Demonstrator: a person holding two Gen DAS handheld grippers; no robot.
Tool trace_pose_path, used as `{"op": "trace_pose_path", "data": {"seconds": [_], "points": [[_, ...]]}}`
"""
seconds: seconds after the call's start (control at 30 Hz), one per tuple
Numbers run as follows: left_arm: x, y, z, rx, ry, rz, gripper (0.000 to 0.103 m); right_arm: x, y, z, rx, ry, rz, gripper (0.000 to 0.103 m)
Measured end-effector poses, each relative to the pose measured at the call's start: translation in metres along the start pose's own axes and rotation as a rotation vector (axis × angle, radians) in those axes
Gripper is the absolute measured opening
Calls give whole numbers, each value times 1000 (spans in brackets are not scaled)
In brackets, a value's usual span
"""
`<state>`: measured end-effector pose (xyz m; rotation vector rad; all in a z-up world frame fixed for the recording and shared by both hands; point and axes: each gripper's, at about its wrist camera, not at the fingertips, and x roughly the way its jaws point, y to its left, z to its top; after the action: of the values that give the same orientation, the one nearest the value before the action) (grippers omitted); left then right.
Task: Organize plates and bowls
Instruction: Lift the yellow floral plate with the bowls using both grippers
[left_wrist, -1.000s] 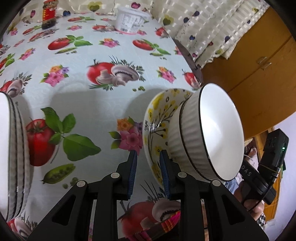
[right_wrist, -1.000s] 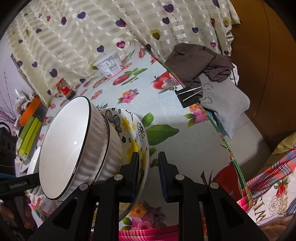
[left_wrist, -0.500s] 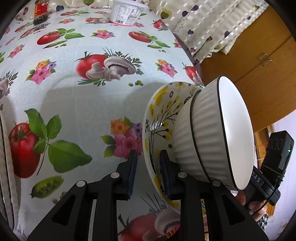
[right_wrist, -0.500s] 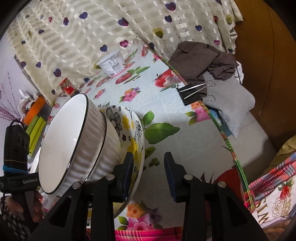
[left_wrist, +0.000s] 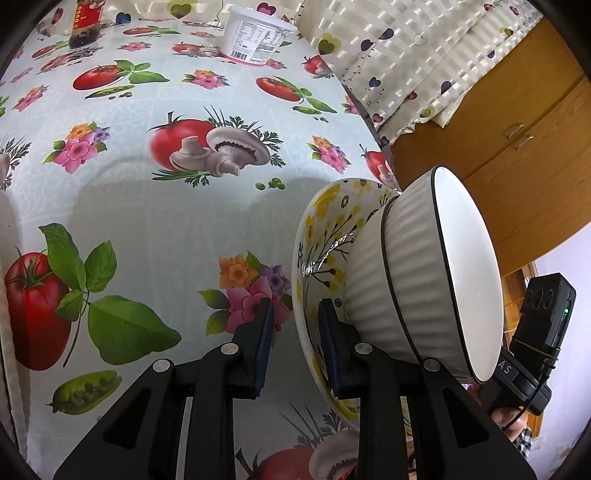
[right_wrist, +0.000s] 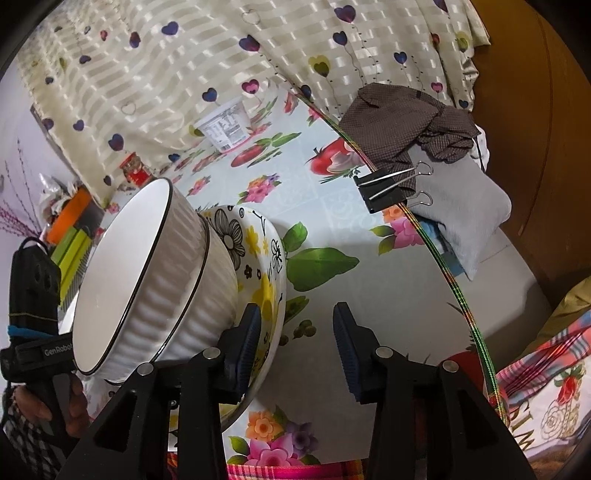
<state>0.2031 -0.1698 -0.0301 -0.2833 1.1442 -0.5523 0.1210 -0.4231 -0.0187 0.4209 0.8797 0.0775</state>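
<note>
Table edge (right_wrist: 448, 266) with its rainbow trim runs from 12 down to 4 o'clock in the right wrist view; a binder clip (right_wrist: 384, 190) bites it at 1 o'clock, brown cloth (right_wrist: 406, 122) and grey cloth (right_wrist: 461, 210) just beyond. Open tablecloth (left_wrist: 159, 229) spreads from centre to 9 o'clock in the left wrist view; white tub (left_wrist: 256, 38) at 12, red-label jar (left_wrist: 86, 22) at 11, both well apart from the bowls. Curtain (right_wrist: 177, 62) hangs along the far side, wooden cabinet (left_wrist: 517, 147) at 2 o'clock.

Floral bowl (left_wrist: 325, 236) sits at 4 o'clock in the left view, tilted, with two ribbed white bowls (left_wrist: 424, 280) nested in it.

Left gripper (left_wrist: 295, 343): fingers narrowly apart, straddling the floral bowl's rim, inner pad (left_wrist: 328, 347) against the inside wall; outer pad shows a sliver of gap, so cannot tell whether it really pinches.

Right gripper (right_wrist: 297, 350): spread wide, left pad (right_wrist: 247, 343) inside the floral bowl (right_wrist: 264, 266), touching or nearly; right pad in free air.
</note>
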Motion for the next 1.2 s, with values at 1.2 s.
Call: {"op": "trace_pose_path", "data": {"seconds": [1.2], "points": [[-2,-11,0,59,-60,34,10,0,15,-3,-30,-68,-10,12]]}}
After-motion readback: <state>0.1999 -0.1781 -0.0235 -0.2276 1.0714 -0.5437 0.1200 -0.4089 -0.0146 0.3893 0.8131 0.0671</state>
